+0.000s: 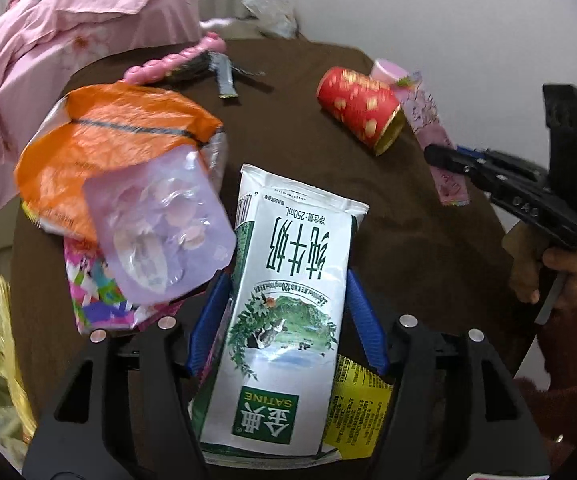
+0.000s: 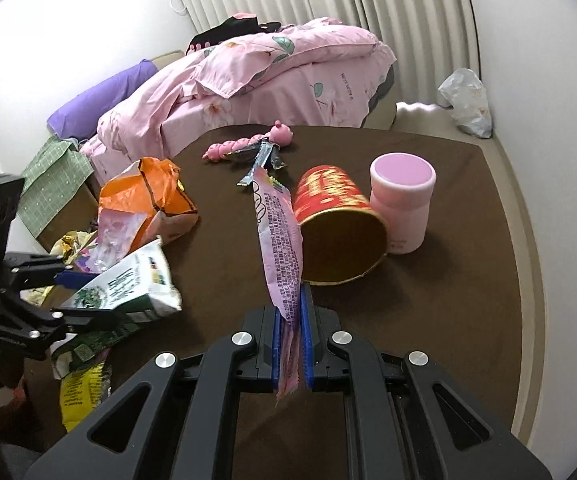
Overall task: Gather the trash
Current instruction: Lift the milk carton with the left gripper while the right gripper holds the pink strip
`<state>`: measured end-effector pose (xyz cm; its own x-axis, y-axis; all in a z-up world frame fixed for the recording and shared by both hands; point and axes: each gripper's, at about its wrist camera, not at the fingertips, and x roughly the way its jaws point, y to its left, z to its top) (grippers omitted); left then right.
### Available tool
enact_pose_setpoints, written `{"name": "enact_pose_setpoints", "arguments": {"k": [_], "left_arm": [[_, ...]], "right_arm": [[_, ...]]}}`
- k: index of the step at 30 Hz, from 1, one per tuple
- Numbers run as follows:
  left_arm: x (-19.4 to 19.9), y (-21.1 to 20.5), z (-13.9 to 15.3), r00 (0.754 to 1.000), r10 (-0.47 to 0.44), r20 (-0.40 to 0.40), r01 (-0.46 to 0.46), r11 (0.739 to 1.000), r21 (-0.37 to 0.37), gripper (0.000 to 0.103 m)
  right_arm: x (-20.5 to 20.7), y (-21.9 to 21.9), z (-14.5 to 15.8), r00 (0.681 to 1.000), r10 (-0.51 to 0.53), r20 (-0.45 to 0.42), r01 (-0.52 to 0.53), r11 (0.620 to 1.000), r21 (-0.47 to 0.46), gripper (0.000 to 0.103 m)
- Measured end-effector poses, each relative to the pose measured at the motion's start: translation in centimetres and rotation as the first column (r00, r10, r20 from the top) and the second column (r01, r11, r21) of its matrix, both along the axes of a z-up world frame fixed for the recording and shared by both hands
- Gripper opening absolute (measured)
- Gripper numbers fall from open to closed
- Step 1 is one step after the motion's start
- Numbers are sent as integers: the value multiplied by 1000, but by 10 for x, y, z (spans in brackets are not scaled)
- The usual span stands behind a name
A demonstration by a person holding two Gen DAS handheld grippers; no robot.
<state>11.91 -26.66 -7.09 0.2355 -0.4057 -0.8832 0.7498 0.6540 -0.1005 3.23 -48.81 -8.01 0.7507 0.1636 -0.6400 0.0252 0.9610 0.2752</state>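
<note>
Over the brown table, both tongs carry trash: the left gripper pinches a milk carton, the right gripper is pressed tight on a pink wrapper.

The carton looks empty and light, its flattened walls likely to buckle, so the grip across its middle seems sound. The wrapper is limp, slick film that droops past the jaws and may slip out. No bin shows in either view, and the heap under the orange bag is hard to sort out.

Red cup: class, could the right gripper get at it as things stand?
Probably not yet: the right gripper is shut on the pink wrapper. The red cup lies just ahead, its path otherwise free.
</note>
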Motion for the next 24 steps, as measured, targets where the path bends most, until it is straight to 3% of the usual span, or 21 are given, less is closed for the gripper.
{"name": "enact_pose_setpoints", "arguments": {"k": [6, 13, 15, 18, 21, 24], "left_arm": [[5, -26, -2, 998, -60, 15, 58, 994, 88, 59], [24, -48, -11, 1000, -16, -11, 17, 995, 99, 59], [27, -41, -2, 999, 36, -7, -35, 998, 57, 59], [21, -22, 24, 997, 73, 5, -73, 994, -78, 58], [6, 3, 54, 992, 103, 73, -88, 978, -191, 58], [-8, 27, 77, 982, 132, 138, -93, 963, -255, 55]], "right_arm": [[-15, 6, -2, 1000, 4, -16, -4, 1000, 3, 10], [-25, 12, -8, 999, -1, -35, 2, 1000, 14, 10], [-28, 14, -2, 1000, 0, -21, 1, 1000, 18, 10], [-32, 16, 8, 1000, 5, 8, -6, 1000, 19, 10], [-32, 20, 18, 999, 18, 32, -19, 999, 27, 10], [-30, 30, 28, 997, 39, 61, -41, 999, 29, 10]]}}
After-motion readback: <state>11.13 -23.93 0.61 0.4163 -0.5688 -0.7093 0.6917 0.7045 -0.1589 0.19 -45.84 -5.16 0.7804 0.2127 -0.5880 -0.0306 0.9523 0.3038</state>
